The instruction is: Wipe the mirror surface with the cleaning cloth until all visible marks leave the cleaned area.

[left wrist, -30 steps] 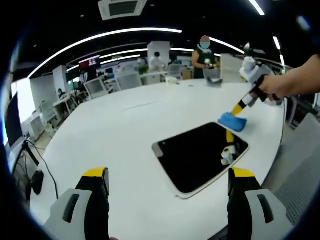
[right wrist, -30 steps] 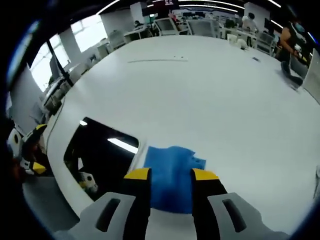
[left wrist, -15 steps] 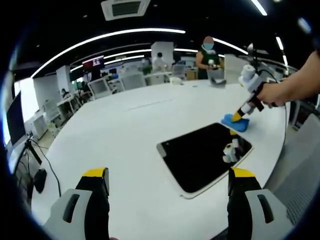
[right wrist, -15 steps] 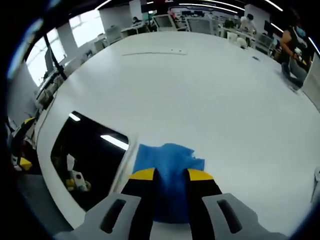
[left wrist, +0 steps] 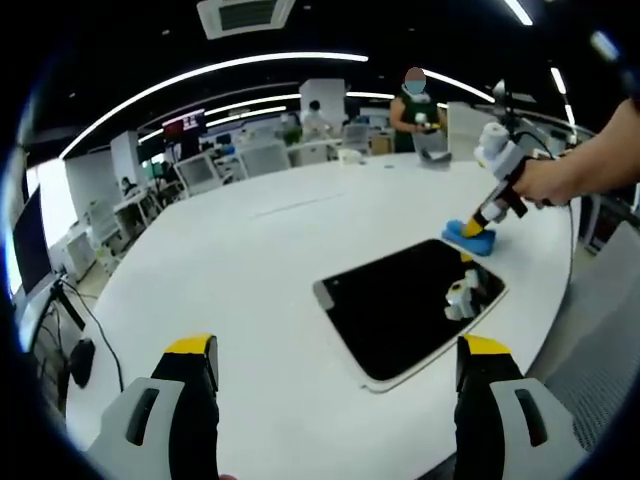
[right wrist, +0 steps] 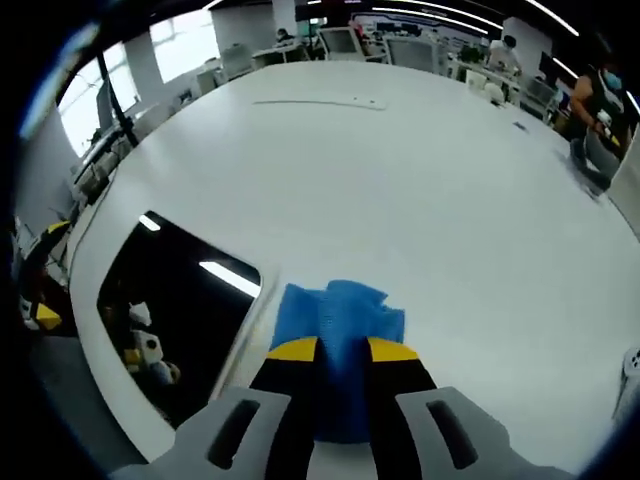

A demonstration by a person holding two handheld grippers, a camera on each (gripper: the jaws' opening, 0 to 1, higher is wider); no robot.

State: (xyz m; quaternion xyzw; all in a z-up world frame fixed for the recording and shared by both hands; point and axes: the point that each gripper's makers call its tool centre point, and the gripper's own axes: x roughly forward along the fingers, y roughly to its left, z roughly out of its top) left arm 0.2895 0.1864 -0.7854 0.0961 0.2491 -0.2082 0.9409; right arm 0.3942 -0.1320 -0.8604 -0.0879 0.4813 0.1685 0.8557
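Observation:
A dark rectangular mirror (left wrist: 408, 305) (right wrist: 175, 315) lies flat on the white table (left wrist: 260, 270), reflecting ceiling lights and a gripper. A blue cleaning cloth (left wrist: 470, 238) (right wrist: 340, 320) sits bunched on the table just past the mirror's far corner. My right gripper (right wrist: 342, 350) (left wrist: 474, 227) is shut on the blue cloth, pinching it against the table; a person's hand holds it at the right of the left gripper view. My left gripper (left wrist: 335, 350) hovers open over the near table edge, well short of the mirror, with nothing between its jaws.
The round white table (right wrist: 430, 190) stretches far beyond the mirror. Office desks, chairs and monitors (left wrist: 200, 170) stand behind it, and a person (left wrist: 412, 105) stands at the far side. A table edge and grey floor (left wrist: 590, 360) lie right of the mirror.
The right gripper's jaws have closed in on the blue cloth, bunching it up. The left gripper holds about still.

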